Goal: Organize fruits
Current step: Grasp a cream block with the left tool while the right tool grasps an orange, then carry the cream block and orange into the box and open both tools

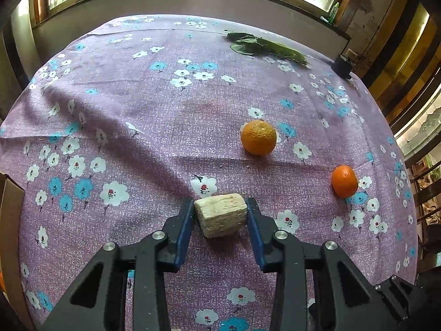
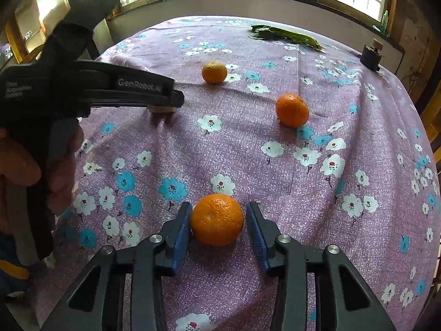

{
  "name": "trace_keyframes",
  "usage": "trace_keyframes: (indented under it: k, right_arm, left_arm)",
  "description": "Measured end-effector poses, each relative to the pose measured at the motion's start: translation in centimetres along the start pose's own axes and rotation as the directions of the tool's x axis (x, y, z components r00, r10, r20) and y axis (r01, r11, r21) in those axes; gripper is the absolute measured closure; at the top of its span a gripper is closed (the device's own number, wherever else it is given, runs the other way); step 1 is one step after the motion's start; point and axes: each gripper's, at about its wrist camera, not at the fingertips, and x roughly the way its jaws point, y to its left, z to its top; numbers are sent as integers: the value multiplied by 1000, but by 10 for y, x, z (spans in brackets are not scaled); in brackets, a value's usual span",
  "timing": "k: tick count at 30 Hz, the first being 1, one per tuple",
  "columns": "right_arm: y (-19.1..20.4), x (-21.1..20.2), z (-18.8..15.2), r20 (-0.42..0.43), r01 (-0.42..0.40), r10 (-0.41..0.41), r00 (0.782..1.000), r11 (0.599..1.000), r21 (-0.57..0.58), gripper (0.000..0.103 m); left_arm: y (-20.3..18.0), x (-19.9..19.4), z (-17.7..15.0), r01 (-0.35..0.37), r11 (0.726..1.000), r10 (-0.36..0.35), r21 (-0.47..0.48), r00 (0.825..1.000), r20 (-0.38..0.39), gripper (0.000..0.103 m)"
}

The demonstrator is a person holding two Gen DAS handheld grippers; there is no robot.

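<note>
Oranges lie on the table [image 2: 358, 207], which wears a purple flowered cloth. Nearest, in the right wrist view, one orange [image 2: 217, 219] sits on the cloth between the blue pads of the right gripper [image 2: 218, 215]; the left pad touches its skin, while a thin gap shows at the right pad, so the jaws are narrow around it but not clamped on both sides. In the left wrist view the left gripper [image 1: 219, 211] is closed on a pale, ridged chunk [image 1: 220, 215], possibly a piece of corn cob, with both pads pressing its ends as it rests on the cloth. A hand [image 2: 30, 176] holds that gripper at the left edge of the right wrist view. Further out lie a second orange [image 2: 292, 109] and a third orange [image 2: 214, 72], well apart. Near the far edge lies a leafy green vegetable [image 2: 284, 35], with a small dark object [image 2: 370, 55] at the right corner.
</note>
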Motion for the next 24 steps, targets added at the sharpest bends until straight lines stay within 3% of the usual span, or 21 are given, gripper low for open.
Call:
trace_keyframes:
  k: [8,13,24]
  right_arm:
    - [4,-20,-6,42,-68,67,997,998,20,65]
    - [24,-33,-5,74,-105,105,992,994,-4,65]
    - [95,-35,3,77,-174,184,980,978,-119,64]
  left_arm:
    - [24,-23,-9,66,995,-66,-79,998,3,67]
    - [40,-51,-26,63,994,-60,-92,998,29,67]
    - [93,-109,-78,-57,994,66,-92,993,94,67]
